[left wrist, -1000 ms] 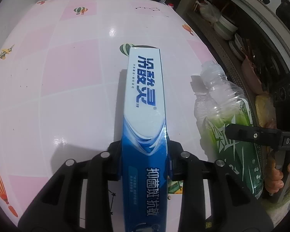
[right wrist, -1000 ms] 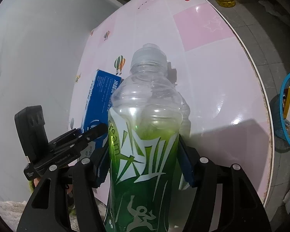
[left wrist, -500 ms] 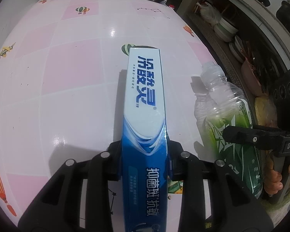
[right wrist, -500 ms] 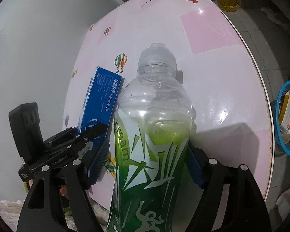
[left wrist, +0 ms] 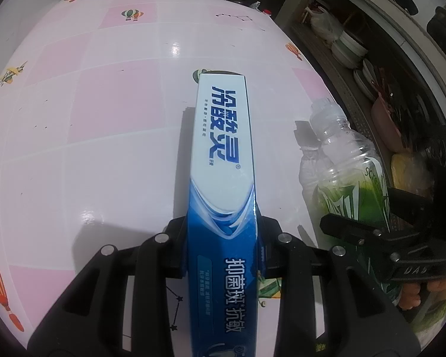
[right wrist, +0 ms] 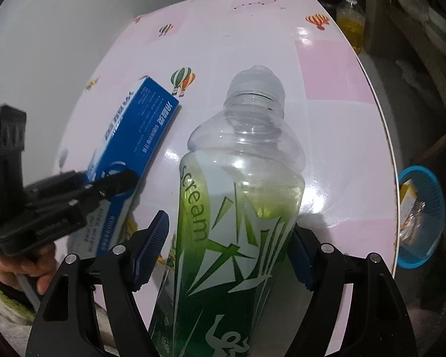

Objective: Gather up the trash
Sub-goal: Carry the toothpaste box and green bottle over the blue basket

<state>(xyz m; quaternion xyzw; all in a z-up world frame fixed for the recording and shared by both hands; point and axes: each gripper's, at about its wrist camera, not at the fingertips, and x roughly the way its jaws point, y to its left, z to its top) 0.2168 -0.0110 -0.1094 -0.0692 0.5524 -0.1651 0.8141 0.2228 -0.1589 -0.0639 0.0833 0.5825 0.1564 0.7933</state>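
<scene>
My left claw (left wrist: 223,255) is pinching the toothpaste box (left wrist: 223,154) across its narrow width, both pads pressed on it. The box's long axis runs straight out from the claw toward the far edge of the table (left wrist: 74,119), its near end over the table's near edge.

My right claw (right wrist: 223,253) straddles the green-label bottle (right wrist: 240,196). The right pad looks to be against the bottle, while the left pad stands clear with a visible gap, so I read it as spread, not gripping. The bottle's long axis points away from the claw, cap end toward the far edge, body near the table's right edge.

The blue basket (right wrist: 425,214) sits below and beyond the right edge, nearer my right hand, so the bottle likely goes first.

Count: one box, one bottle, one basket, two claws.
</scene>
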